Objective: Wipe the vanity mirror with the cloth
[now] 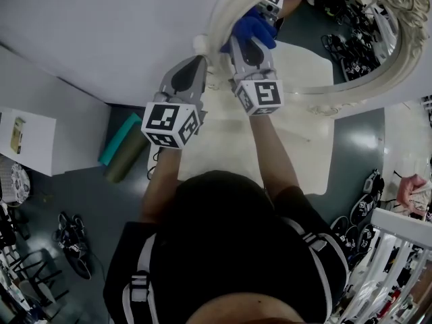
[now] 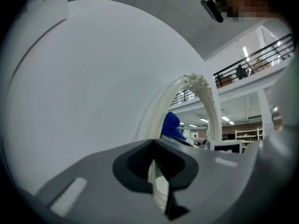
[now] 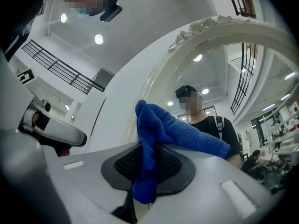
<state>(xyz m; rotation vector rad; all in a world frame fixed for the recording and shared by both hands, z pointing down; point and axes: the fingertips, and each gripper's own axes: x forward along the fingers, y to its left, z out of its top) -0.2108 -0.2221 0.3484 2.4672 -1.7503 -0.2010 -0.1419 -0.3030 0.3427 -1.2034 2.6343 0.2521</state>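
Cloth [image 1: 251, 27] at inner edge of mirror [image 1: 307, 63].

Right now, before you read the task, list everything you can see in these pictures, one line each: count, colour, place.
mirror frame: one, cream, ornate, top right of the head view.
cloth: one, blue, at the frame's left rim.
vanity top: one, cream, below the frame.
rolled mats: two, teal and olive, on the floor left of the vanity.
shoes: several, dark, floor at lower left and right.
cabinet: one, white, far left.
left claw: one, grey, shut on the mirror frame.
right claw: one, grey, shut on the cloth.
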